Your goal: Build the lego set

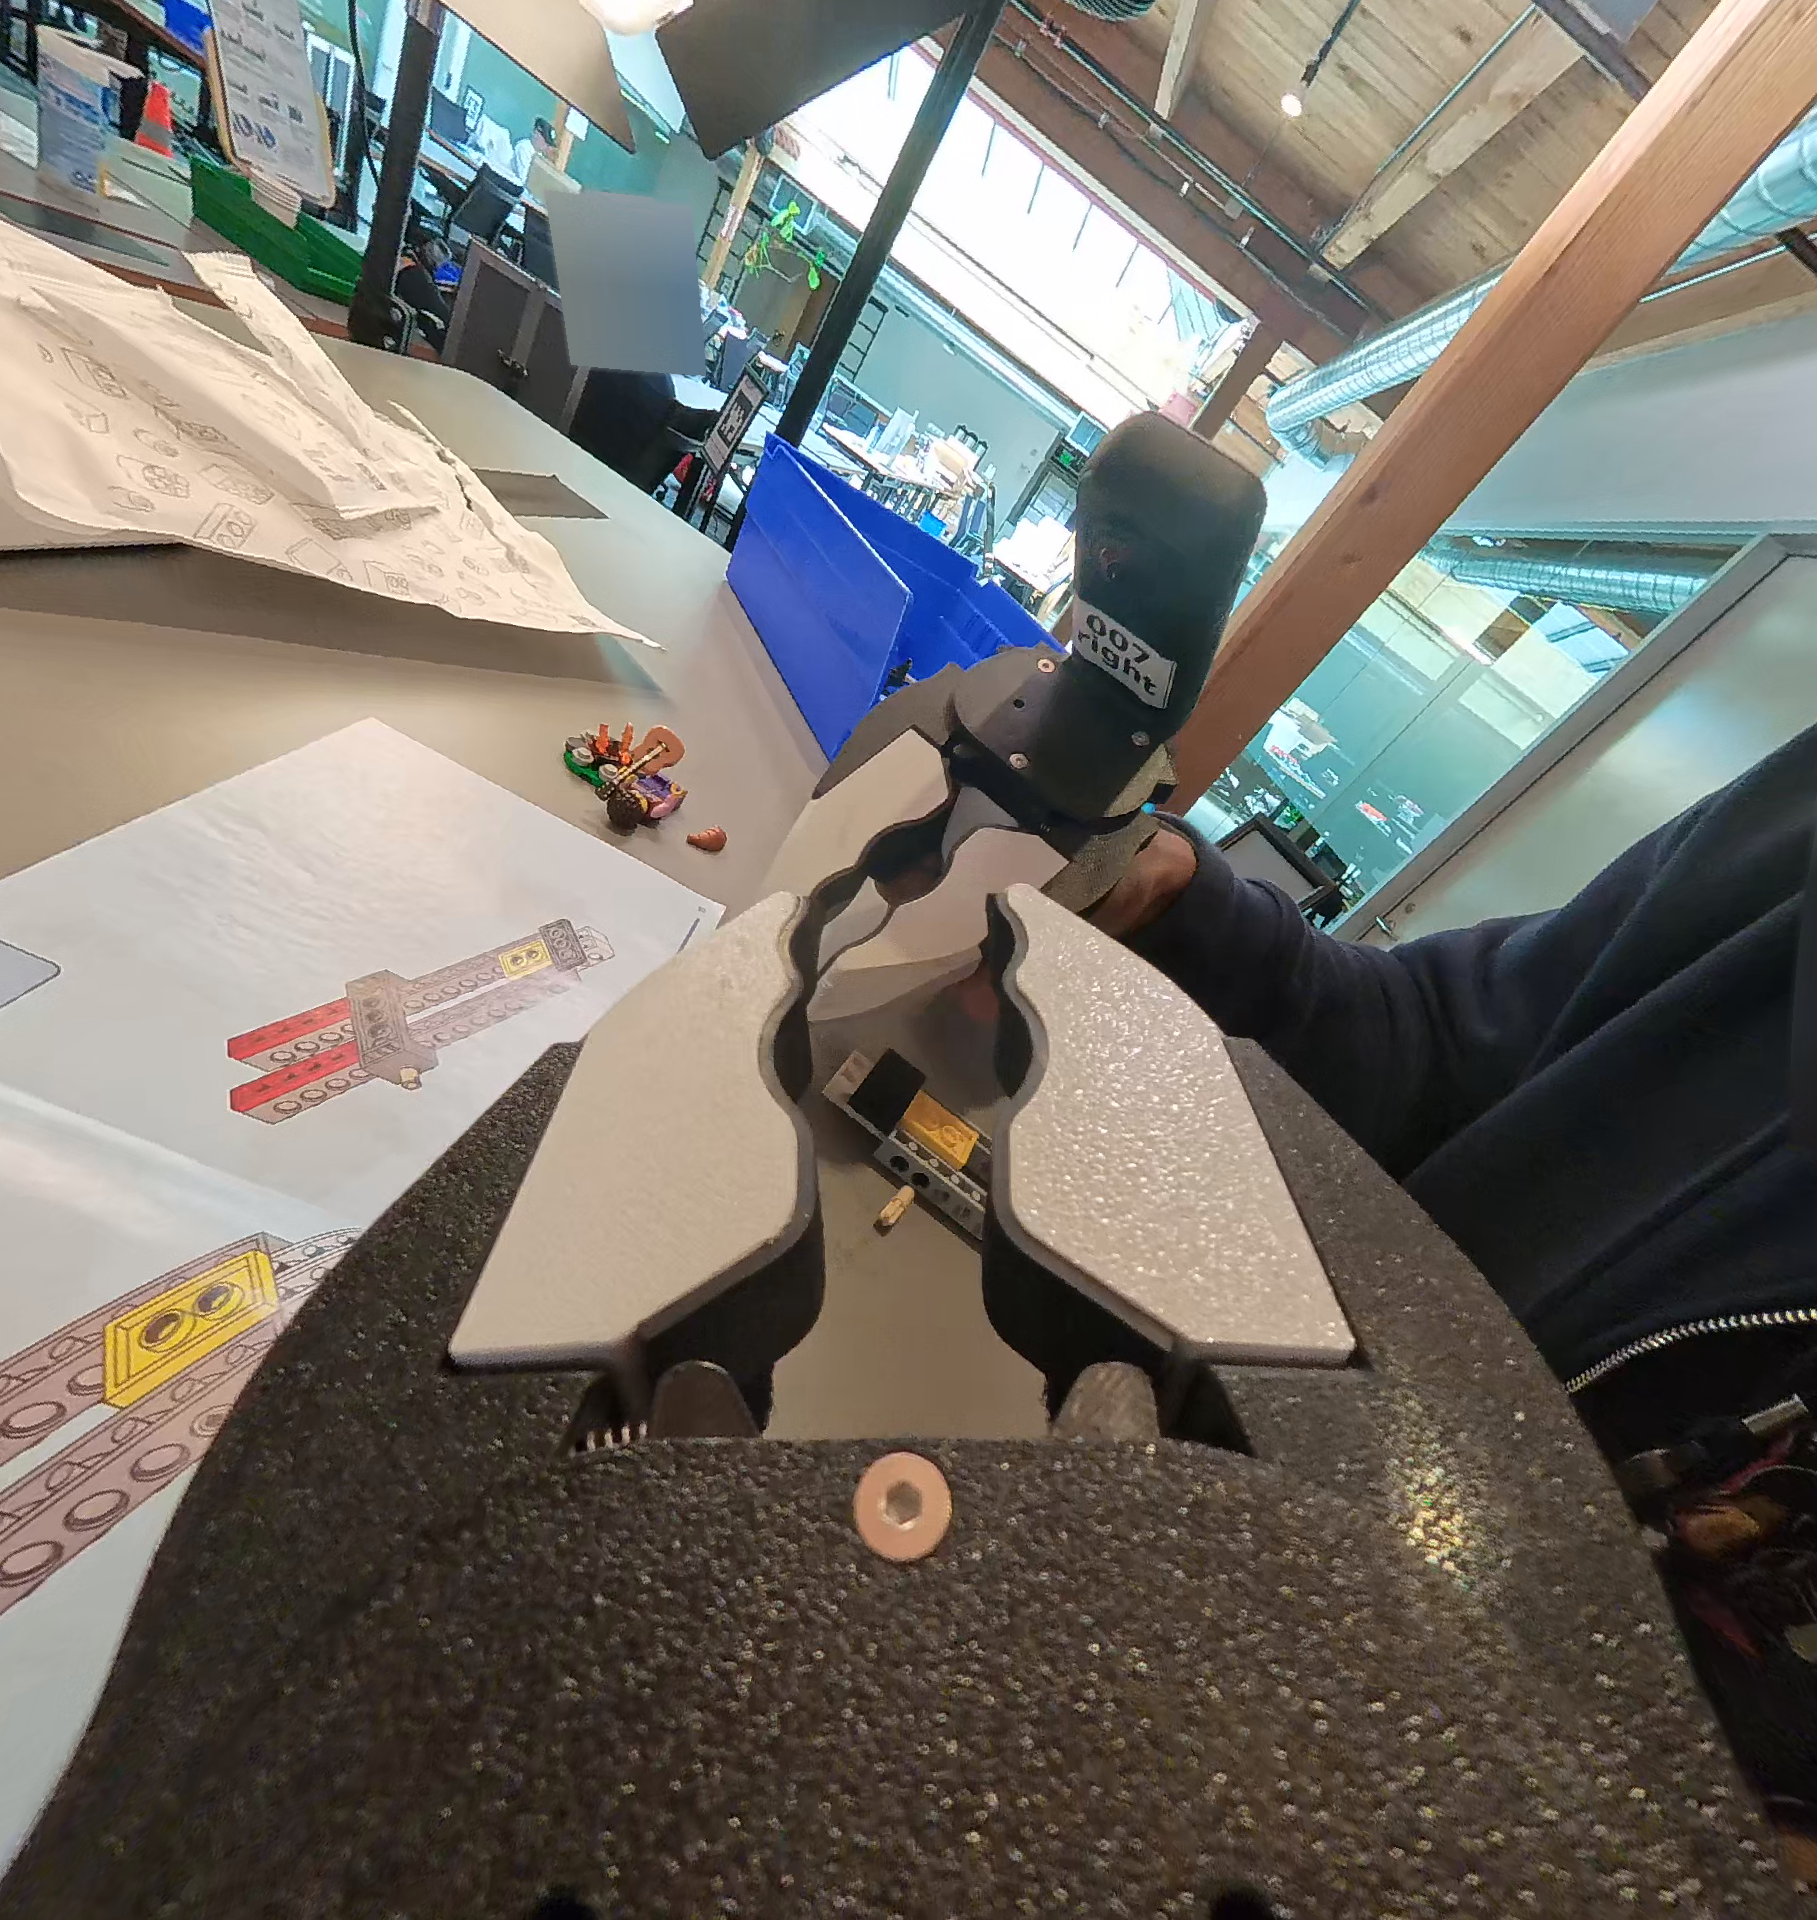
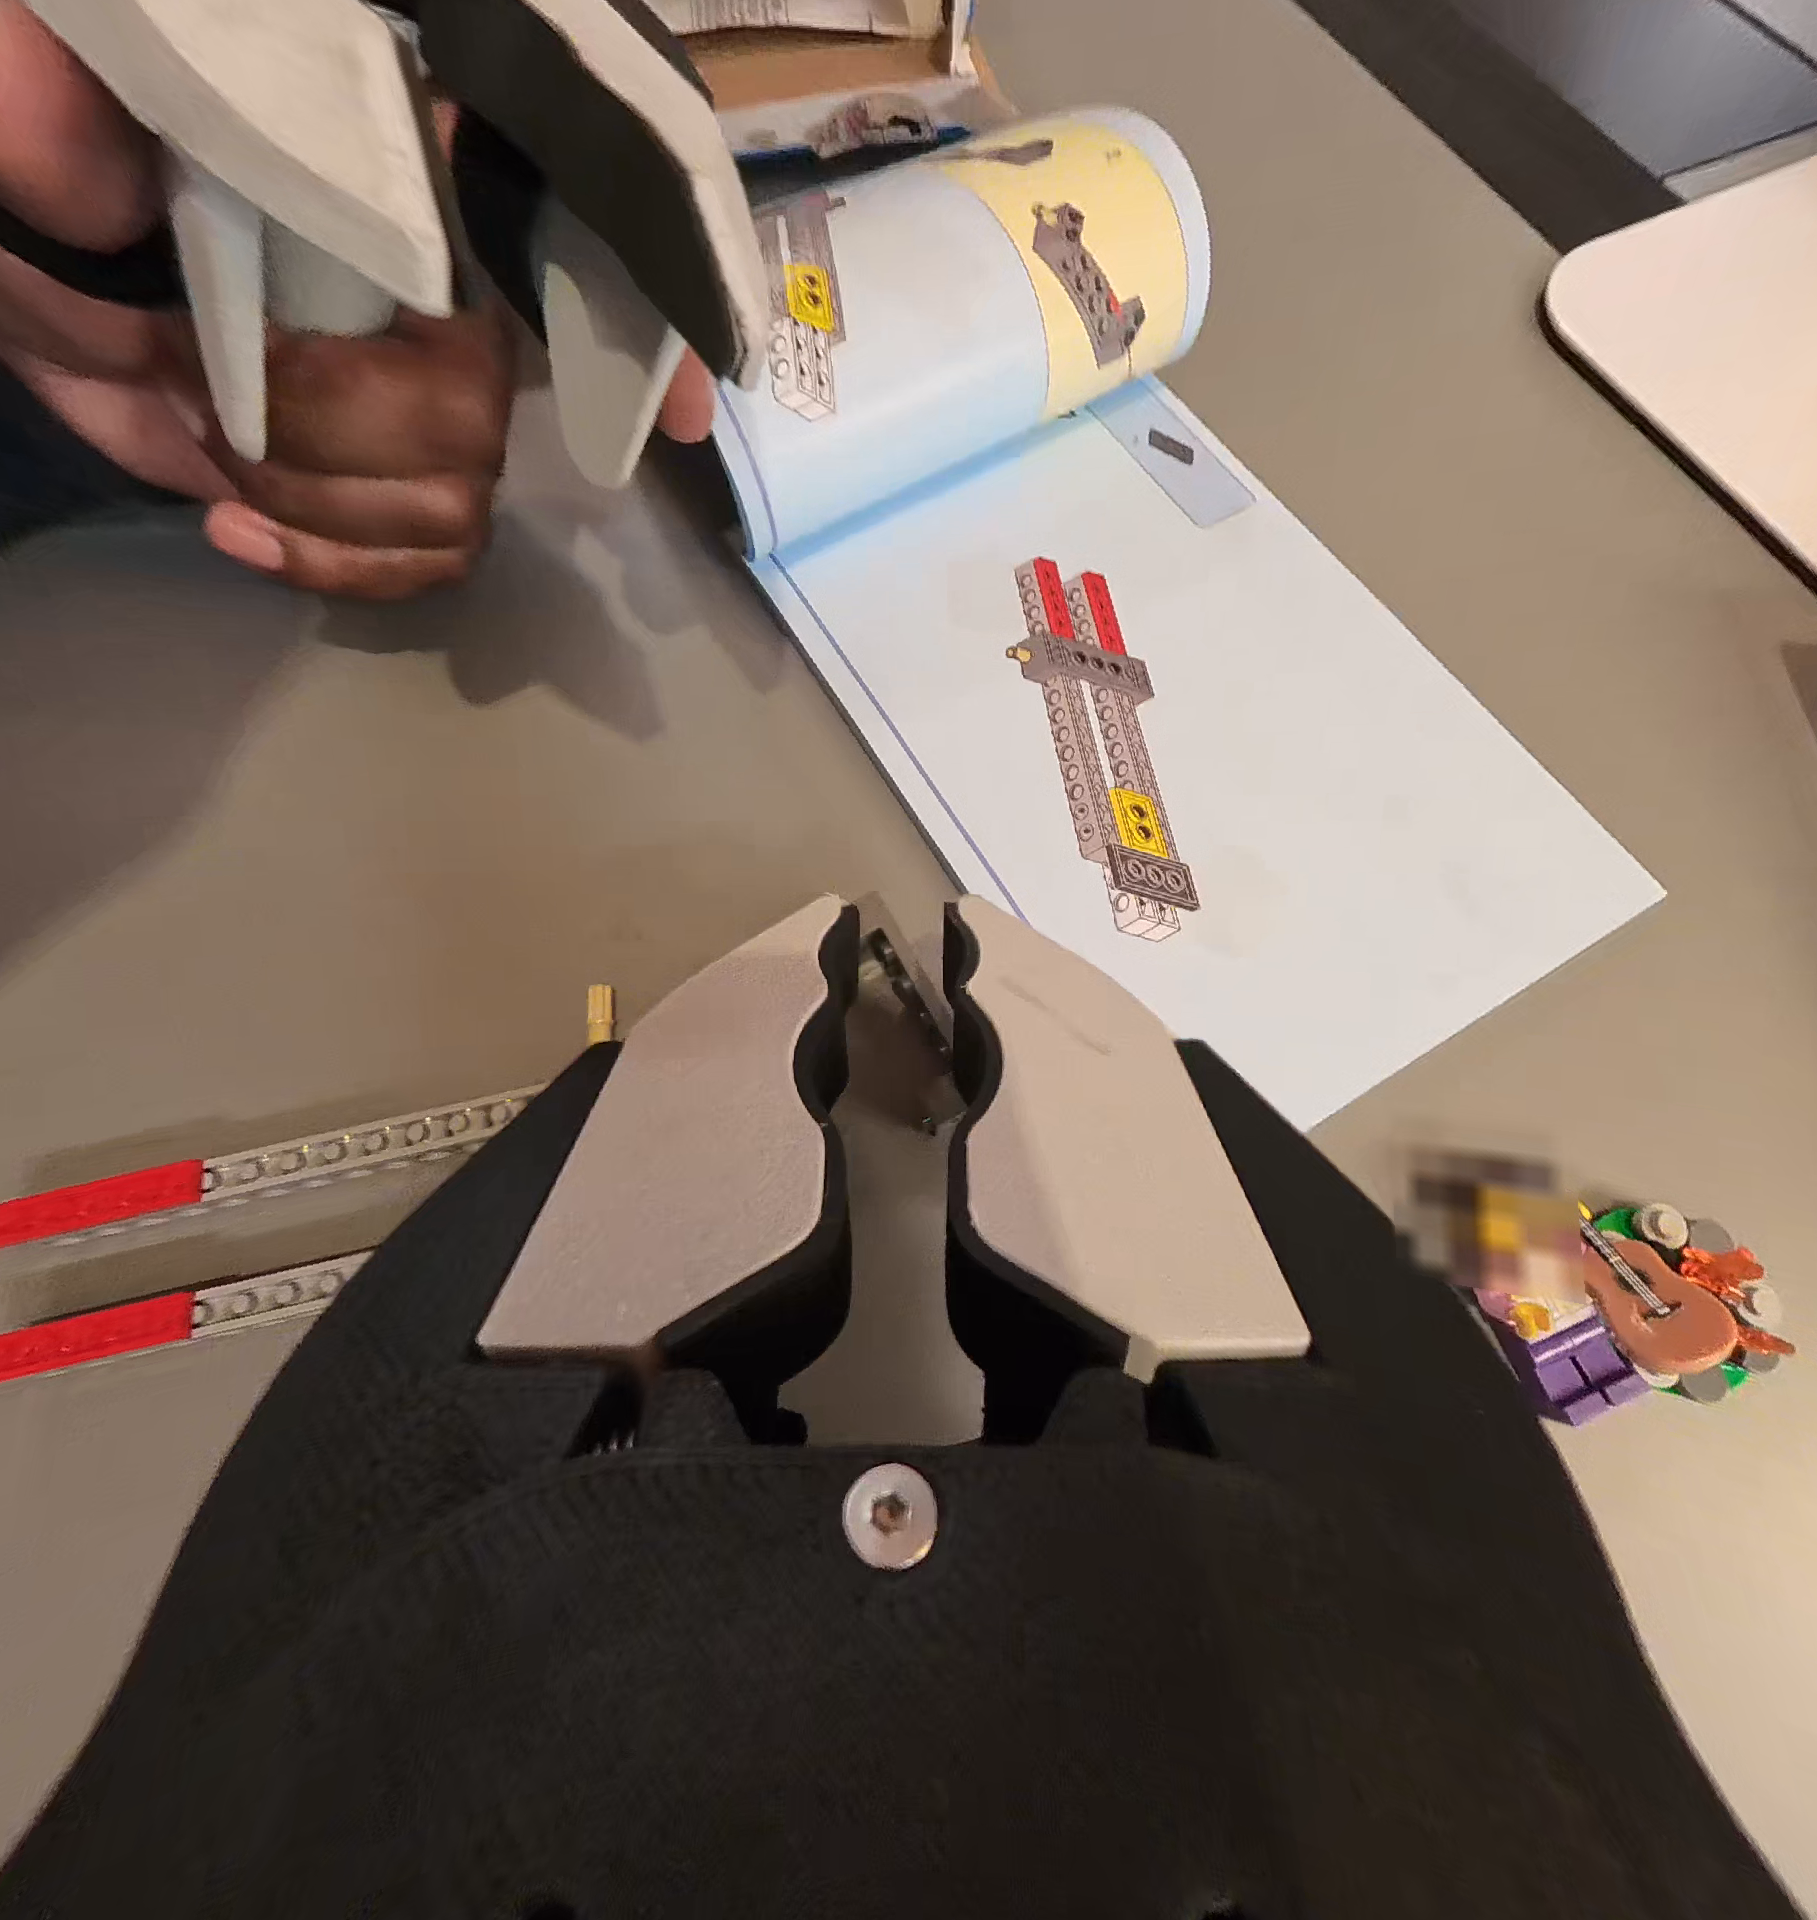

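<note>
**Brick beam lying under both sets of fingers**

Your right gripper [image 2: 893,925] is hovering over the near end of the toy-brick assembly [image 2: 260,1164], its fingers standing a little apart with a dark studded plate [image 2: 909,997] showing in the gap. The view there is cramped, so the pads are probably not pressing on it. The assembly is stretching away to the left on the grey table [image 2: 468,831]: two long, slim grey beams with rows of round holes, each ending in a flat red piece, and a tan pin [image 2: 600,1013] sticking out sideways.

Your left gripper [image 1: 899,925] is raised above the same end, jaws well apart and gripping nothing; a yellow plate [image 1: 940,1127] is sitting on the beam below. The open instruction booklet [image 2: 1351,831], smooth and pale blue, is lying just beside.
</note>
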{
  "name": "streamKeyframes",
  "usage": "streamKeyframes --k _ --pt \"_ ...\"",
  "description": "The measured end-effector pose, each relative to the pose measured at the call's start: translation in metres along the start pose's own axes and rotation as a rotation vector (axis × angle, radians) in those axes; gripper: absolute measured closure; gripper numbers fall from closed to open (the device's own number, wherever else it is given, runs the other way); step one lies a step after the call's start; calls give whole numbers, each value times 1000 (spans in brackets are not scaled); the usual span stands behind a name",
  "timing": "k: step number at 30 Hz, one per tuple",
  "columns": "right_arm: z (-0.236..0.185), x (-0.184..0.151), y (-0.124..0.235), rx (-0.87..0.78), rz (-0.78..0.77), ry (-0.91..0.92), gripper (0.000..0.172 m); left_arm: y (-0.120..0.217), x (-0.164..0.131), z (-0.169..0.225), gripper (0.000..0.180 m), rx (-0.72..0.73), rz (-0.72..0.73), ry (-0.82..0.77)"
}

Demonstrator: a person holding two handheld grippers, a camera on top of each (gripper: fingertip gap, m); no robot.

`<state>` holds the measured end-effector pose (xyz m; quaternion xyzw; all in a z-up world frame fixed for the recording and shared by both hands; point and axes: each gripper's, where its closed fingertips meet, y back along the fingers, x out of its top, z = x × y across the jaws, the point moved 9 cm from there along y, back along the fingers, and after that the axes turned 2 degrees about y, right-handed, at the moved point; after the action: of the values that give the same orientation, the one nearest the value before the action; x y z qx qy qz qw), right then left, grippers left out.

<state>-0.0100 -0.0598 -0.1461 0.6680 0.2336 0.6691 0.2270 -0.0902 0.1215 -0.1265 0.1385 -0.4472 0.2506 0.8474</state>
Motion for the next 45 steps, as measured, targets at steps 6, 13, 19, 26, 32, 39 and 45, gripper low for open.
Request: streamKeyframes --k 6,13,19,26,32,39,45 --pt "3 -5 -2 6 -48 -32 156 -1 -1 -1 149 3 -8 2" --pt "5 -14 -8 -21 -144 -36 161 -2 -2 0 149 3 -15 6" --pt "2 -6 0 2 -77 6 167 -4 -4 0 149 -3 -37 22" --pt "-29 11 19 288 91 150 167 -19 -17 19 137 -50 -225 -195" --pt "-32 11 19 302 103 175 167 -23 -26 35 129 -46 -293 -464" --pt "-41 16 23 252 153 302 167 -21 -30 35 149 -7 -359 -549" --pt "-42 14 22 268 136 296 167 -22 -32 36 164 -18 -375 -585"
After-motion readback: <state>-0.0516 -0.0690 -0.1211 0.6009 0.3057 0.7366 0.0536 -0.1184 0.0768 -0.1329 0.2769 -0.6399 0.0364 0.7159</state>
